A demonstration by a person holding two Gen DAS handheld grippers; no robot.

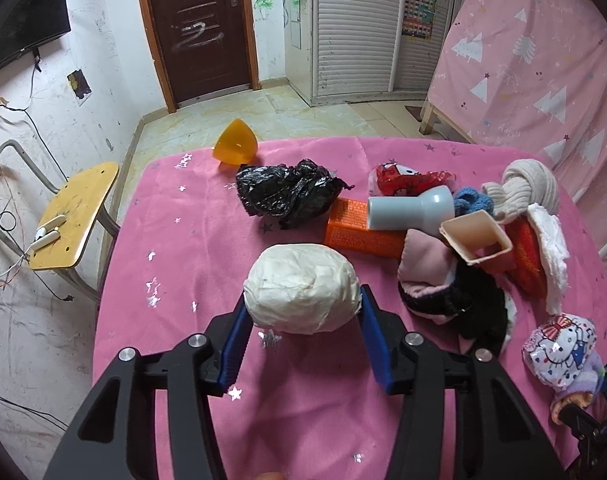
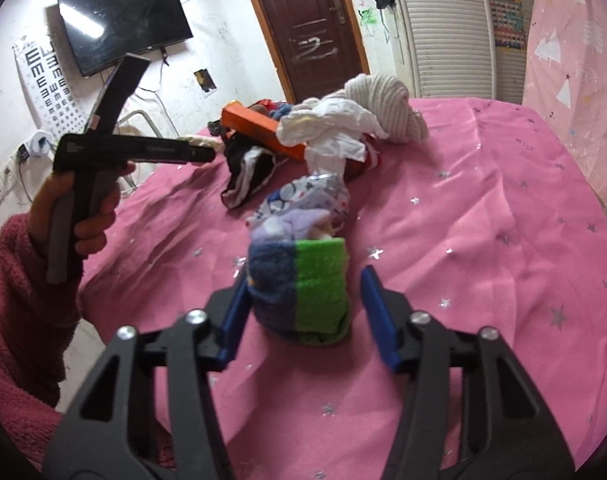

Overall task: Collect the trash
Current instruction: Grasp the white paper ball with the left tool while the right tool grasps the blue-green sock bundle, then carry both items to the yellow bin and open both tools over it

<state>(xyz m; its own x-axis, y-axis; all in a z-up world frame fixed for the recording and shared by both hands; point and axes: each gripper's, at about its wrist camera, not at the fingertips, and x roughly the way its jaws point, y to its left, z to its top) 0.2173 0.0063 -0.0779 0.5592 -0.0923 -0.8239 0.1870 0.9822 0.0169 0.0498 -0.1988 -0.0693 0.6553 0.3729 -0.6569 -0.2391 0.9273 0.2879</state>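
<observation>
On the pink tablecloth (image 1: pixel 183 240) rests a crumpled white paper ball (image 1: pixel 303 280), and my left gripper (image 1: pixel 303 304) is shut on it, both blue pads pressing its sides. In the right wrist view a rolled blue and green sock (image 2: pixel 303 284) stands between the fingers of my right gripper (image 2: pixel 305 280), which is open. The left pad is at the sock's side and the right pad is a little clear of it. Beyond the sock lies a cartoon-print wrapper (image 2: pixel 303 196). A crumpled black plastic bag (image 1: pixel 287 196) lies further back.
A heap holds an orange box (image 1: pixel 359 232), a pale blue bottle (image 1: pixel 411 208), a beige square cup (image 1: pixel 479 240), a red wrapper (image 1: pixel 403 178), rolled beige socks (image 1: pixel 523 188) and white cloth (image 1: pixel 551 248). A yellow chair (image 1: pixel 71 216) stands left of the table.
</observation>
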